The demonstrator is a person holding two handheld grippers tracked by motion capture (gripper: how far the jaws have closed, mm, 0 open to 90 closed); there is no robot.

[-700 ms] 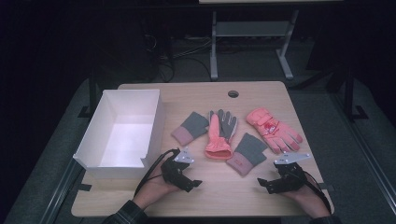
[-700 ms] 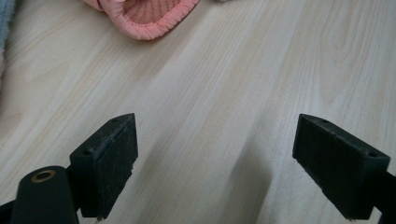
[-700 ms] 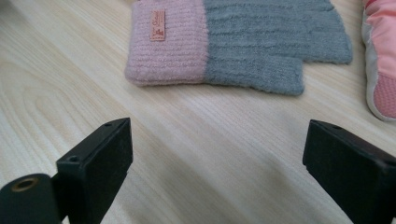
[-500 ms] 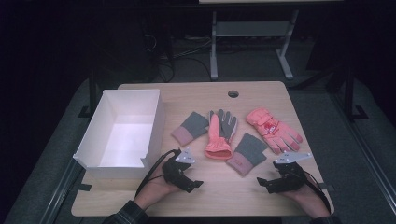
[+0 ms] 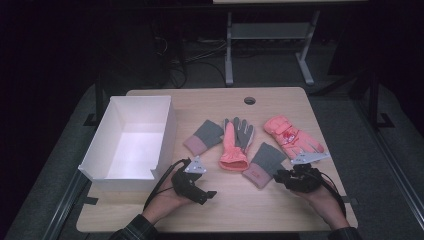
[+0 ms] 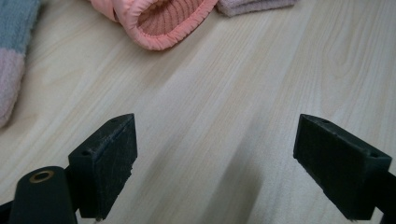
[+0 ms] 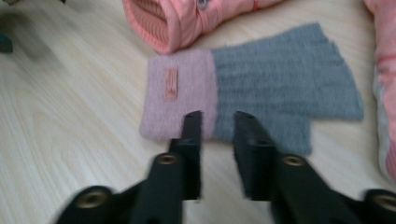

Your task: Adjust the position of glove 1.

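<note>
Several gloves lie across the middle of the wooden table [image 5: 250,212]: a grey mitt with a pink cuff [image 5: 205,136], a coral and grey glove [image 5: 236,142], a second grey and pink mitt [image 5: 264,164] and a pink padded glove [image 5: 292,137]. My left gripper [image 5: 204,189] rests near the front edge with its jaws wide open over bare wood [image 6: 215,158], and the coral glove's cuff [image 6: 163,21] lies ahead of it. My right gripper [image 5: 279,176] points at the second mitt [image 7: 261,79]. Its jaws [image 7: 217,123] stand a narrow gap apart at the mitt's near edge, and the mitt lies flat.
A white open box [image 5: 167,132] stands at the left of the table, just beyond my left hand. A round cable hole [image 5: 249,100] sits near the far edge. A metal stand [image 5: 265,45] and cables are on the dark floor behind.
</note>
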